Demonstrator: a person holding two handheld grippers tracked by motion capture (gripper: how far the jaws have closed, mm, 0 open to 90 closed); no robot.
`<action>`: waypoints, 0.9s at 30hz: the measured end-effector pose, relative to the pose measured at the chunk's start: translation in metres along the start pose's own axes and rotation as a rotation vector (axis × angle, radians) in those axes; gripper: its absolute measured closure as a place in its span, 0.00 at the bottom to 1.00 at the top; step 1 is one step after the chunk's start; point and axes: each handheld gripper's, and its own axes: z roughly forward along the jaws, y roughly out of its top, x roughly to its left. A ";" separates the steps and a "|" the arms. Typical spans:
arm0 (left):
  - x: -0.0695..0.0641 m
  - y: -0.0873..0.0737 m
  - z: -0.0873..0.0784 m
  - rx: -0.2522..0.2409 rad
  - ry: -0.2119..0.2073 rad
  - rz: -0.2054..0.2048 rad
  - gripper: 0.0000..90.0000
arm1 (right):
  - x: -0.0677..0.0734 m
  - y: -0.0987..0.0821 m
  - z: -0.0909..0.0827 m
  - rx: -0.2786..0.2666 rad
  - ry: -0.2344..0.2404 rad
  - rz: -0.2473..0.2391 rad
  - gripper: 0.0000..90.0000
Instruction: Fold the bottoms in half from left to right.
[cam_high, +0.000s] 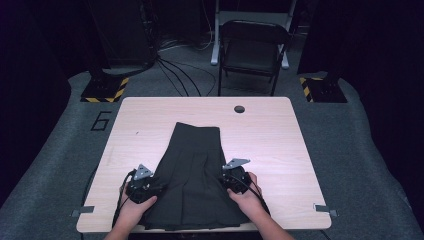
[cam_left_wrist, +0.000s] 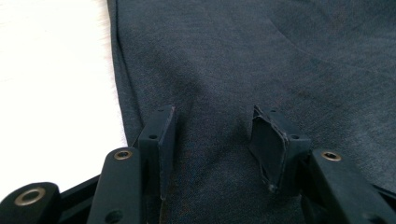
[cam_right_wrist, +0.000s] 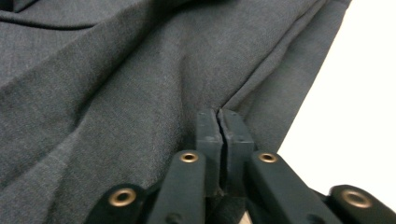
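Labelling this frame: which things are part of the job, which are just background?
In the job:
dark skirt
left gripper, jaws open over the cloth
right gripper, jaws shut on the skirt's edge

Lying about:
folding chair
floor cables
table

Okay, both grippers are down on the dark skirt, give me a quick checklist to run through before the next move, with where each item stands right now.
1. Right gripper closed on the skirt: ok, its jaws meet at a crease near the cloth's edge; how much fabric is pinched, cannot tell.
2. Left gripper has a grip: not ok, its jaws stand apart over the fabric, pinching nothing.
3. Left gripper placed near the skirt's edge: ok, the edge lies just beside its jaws.
4. Skirt fully on the table: cannot tell, the hem reaches the near edge between the hands.
5. Skirt lying flat: ok in the high view, though folds show by the right gripper.
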 end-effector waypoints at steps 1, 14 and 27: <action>-0.001 0.000 0.001 -0.001 0.006 0.004 0.56 | 0.000 0.001 -0.001 0.005 0.002 0.002 0.98; -0.005 0.000 0.002 0.004 0.007 0.025 0.55 | -0.015 0.001 -0.010 0.022 -0.028 0.065 0.99; -0.021 -0.002 -0.001 0.043 -0.039 0.054 0.55 | -0.024 -0.006 -0.012 0.072 -0.026 0.068 0.99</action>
